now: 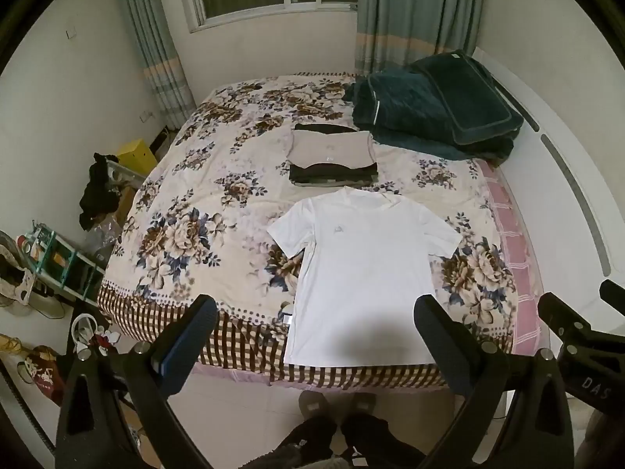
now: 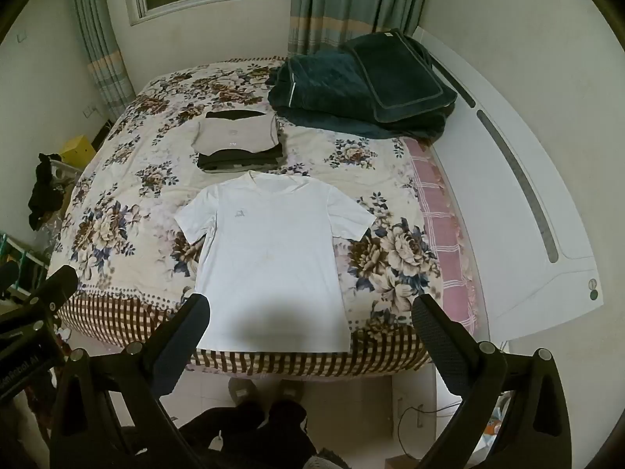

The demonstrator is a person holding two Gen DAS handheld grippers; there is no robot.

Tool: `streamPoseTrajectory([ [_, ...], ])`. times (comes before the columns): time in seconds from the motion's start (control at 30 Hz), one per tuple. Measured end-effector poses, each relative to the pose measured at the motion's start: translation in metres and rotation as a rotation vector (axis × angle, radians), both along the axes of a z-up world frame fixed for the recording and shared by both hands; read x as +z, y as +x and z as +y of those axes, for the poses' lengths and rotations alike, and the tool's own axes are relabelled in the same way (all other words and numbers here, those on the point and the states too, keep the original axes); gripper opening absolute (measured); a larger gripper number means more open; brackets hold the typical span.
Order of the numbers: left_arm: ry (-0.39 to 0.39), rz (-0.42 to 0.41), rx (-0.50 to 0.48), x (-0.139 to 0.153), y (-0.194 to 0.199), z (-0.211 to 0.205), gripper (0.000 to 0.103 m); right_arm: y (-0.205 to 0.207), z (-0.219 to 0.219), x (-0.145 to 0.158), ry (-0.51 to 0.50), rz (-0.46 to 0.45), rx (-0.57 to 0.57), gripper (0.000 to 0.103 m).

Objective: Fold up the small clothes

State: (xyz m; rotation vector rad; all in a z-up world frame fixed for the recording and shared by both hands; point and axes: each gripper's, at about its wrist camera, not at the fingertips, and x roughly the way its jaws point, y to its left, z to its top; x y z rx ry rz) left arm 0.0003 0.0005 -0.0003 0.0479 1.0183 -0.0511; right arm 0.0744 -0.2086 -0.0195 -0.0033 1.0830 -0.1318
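Note:
A white T-shirt (image 1: pixel 363 269) lies flat and face up on the floral bedspread (image 1: pixel 187 211), collar away from me, hem at the bed's near edge. It also shows in the right wrist view (image 2: pixel 273 258). A stack of folded clothes (image 1: pixel 332 156), beige on top of dark ones, sits just beyond the collar; it shows in the right wrist view too (image 2: pixel 238 140). My left gripper (image 1: pixel 316 312) is open and empty, held above the hem. My right gripper (image 2: pixel 310 310) is open and empty, above the shirt's lower right.
A dark green folded quilt (image 1: pixel 433 113) lies at the bed's far right by the white headboard (image 1: pixel 566 179). Cluttered shelves and a yellow box (image 1: pixel 136 154) stand left of the bed. The person's feet (image 1: pixel 336 402) stand on the tiled floor at the bed's edge.

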Motion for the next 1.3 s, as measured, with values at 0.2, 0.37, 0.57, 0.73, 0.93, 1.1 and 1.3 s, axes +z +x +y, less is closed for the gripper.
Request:
streamPoseTrajectory([
  [0.2,0.01,-0.005,0.0,0.0,0.0,0.0,0.103,0.002,-0.001,0.0,-0.001,0.001,-0.001,0.103],
  [0.37,0.012,-0.006,0.0,0.0,0.0,0.0,0.103,0.003,0.0,0.0,-0.004,0.005,0.0,0.103],
  [0.57,0.015,-0.014,0.005,0.0,0.001,0.001,0.103,0.005,-0.001,0.001,-0.006,0.0,-0.003,0.103],
  [0.73,0.015,-0.018,0.006,-0.001,0.002,-0.003,0.103,0.007,-0.006,0.004,-0.006,-0.003,-0.003,0.103],
  [0.93,0.015,-0.021,0.005,0.005,0.004,-0.004,0.103,0.009,-0.004,0.007,-0.008,-0.005,-0.005,0.103],
  [1.1,0.015,-0.022,0.0,0.013,0.008,-0.004,0.103,0.01,-0.004,0.008,-0.005,-0.006,-0.004,0.103],
  [1.3,0.017,-0.027,0.001,0.012,0.006,-0.004,0.103,0.008,-0.006,0.013,-0.005,-0.008,-0.005,0.103],
])
